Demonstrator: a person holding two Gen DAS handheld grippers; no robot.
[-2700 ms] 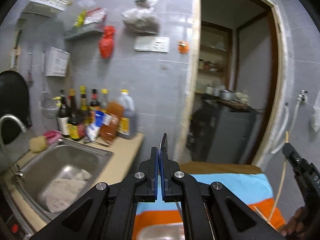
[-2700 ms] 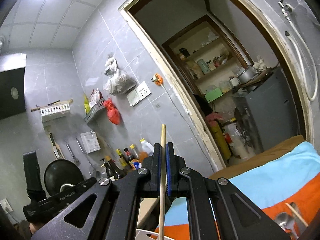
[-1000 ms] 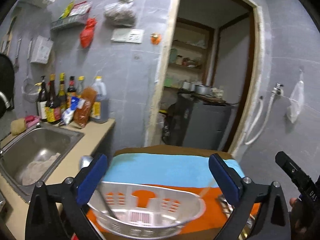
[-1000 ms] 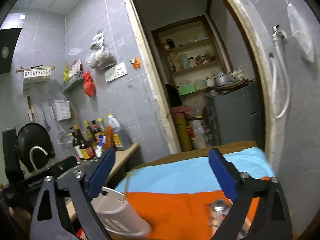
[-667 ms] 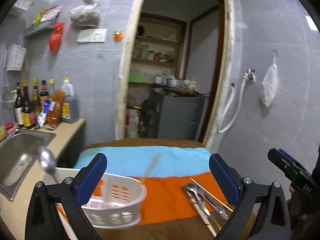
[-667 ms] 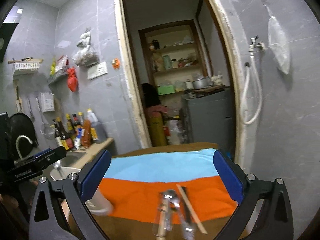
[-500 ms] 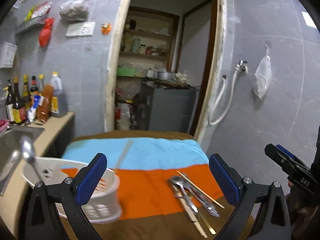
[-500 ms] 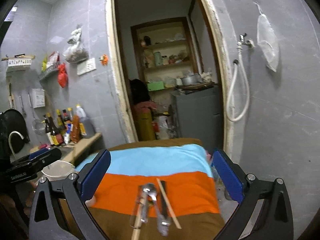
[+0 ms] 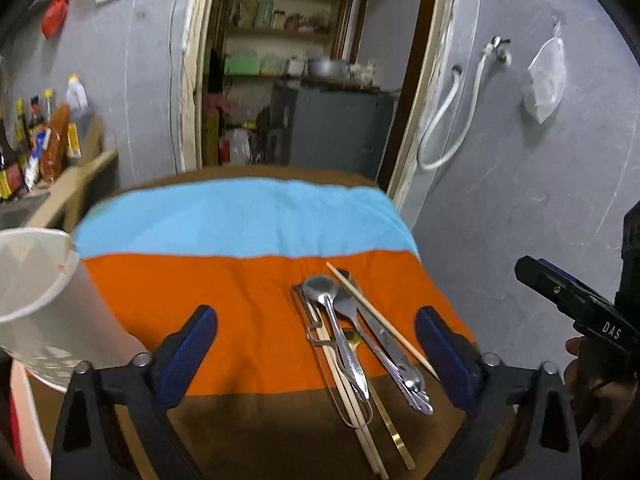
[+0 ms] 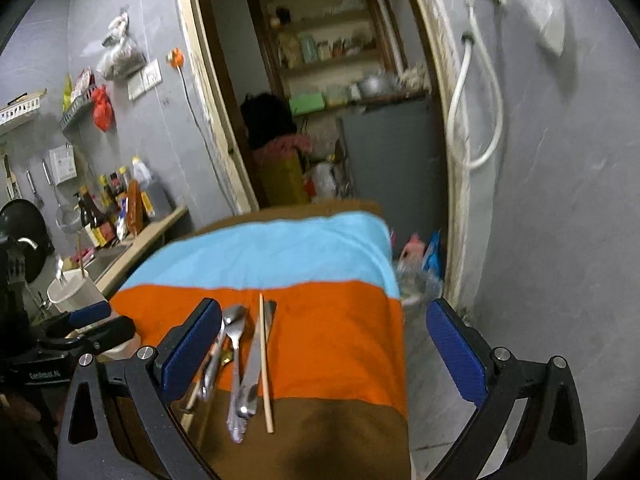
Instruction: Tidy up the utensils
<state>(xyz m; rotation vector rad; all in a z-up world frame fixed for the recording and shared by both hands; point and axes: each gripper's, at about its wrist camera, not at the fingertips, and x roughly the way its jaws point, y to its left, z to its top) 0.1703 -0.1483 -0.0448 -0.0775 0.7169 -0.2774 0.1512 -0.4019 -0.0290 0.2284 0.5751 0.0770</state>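
Observation:
A pile of utensils lies on the orange and brown part of the cloth: a steel spoon (image 9: 325, 295), a knife (image 9: 384, 340), a single chopstick (image 9: 380, 316) and more chopsticks (image 9: 352, 396) under them. The pile also shows in the right wrist view (image 10: 240, 360). A white utensil basket (image 9: 36, 300) stands at the cloth's left edge; in the right wrist view (image 10: 74, 290) a spoon and a chopstick stand in it. My left gripper (image 9: 316, 344) is open and empty above the pile. My right gripper (image 10: 324, 344) is open and empty, to the right of the pile.
The table is covered with a blue, orange and brown cloth (image 9: 240, 220). A counter with sauce bottles (image 10: 116, 204) and a sink is at the left. An open doorway (image 9: 312, 80) with shelves lies behind the table. A white hose (image 10: 472, 120) hangs on the right wall.
Both grippers opened, letting go of the spoon and the chopstick, which now stand in the basket. Both then swung right, from the basket to over the utensil pile.

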